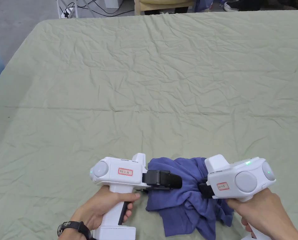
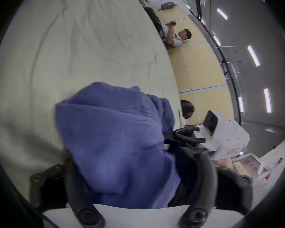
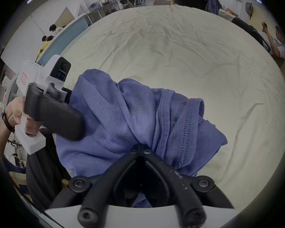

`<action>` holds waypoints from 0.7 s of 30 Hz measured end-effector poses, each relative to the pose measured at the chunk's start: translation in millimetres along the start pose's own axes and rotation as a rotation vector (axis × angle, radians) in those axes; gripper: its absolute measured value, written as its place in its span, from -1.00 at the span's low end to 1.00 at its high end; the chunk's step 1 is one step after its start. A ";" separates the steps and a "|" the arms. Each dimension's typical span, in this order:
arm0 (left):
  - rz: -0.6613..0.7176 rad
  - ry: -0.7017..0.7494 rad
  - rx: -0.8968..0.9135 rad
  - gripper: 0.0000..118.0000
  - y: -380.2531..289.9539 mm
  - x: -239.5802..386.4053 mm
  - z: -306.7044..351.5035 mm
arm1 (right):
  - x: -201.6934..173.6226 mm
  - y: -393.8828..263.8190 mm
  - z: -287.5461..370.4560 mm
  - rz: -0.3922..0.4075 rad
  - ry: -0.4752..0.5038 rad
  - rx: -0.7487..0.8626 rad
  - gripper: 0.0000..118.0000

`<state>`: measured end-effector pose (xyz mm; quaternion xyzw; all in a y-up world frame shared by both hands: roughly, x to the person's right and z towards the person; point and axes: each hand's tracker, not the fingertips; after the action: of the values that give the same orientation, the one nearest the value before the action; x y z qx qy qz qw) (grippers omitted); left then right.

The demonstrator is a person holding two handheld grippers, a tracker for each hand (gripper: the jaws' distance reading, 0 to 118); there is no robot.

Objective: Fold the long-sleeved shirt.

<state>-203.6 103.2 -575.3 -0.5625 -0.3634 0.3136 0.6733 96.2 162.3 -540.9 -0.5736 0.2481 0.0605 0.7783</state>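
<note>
shirt: the long-sleeved shirt is sitting bunched in a blue heap at the near edge of the table, between the two tools, part of it hanging lower toward the person.
surface: the table is wearing a creased pale green sheet, with plenty of bare cloth lying beyond the heap.
left hand-held gripper: the left hand-held gripper is pushing into the heap from the left; in its own view the jaws are standing apart with fabric bulging between them, so it is looking released rather than pinching.
right hand-held gripper: the right hand-held gripper is clenching a gather of the shirt, its jaw tips meeting on the cloth next to a stitched hem.
step in hand: judging by the crumpled state, folding proper is not yet starting; this is reading as taking hold in order to spread the garment.
next move: likely calling for a second firm pinch on the left, at a separate edge or shoulder, then drawing the two holds apart over the open sheet.
</note>
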 end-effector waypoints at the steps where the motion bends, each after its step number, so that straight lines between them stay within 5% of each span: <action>1: -0.013 0.086 -0.001 -0.23 -0.7 4.8 1.0 | -0.2 0.0 -0.2 0.000 0.000 0.001 -0.98; 6: -0.080 0.109 0.046 -0.69 -11.5 12.6 -2.8 | -3.9 0.5 -0.8 -0.005 -0.003 0.013 -0.98; 13: -0.067 0.163 0.071 -0.72 -18.4 22.8 1.0 | -8.5 -5.2 14.1 0.023 -0.028 0.091 -0.98; 17: -0.108 0.213 0.073 -0.72 -21.8 34.4 4.8 | -29.4 -19.7 65.6 0.089 -0.130 0.266 -0.98; 21: -0.093 0.249 0.078 -0.72 -24.2 41.2 6.1 | -46.0 -51.4 113.7 0.055 -0.180 0.418 -0.98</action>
<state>-186.2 136.5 -545.2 -0.5529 -0.2904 0.2235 0.7483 111.7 258.8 -450.7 -0.3854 0.2005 0.0798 0.8971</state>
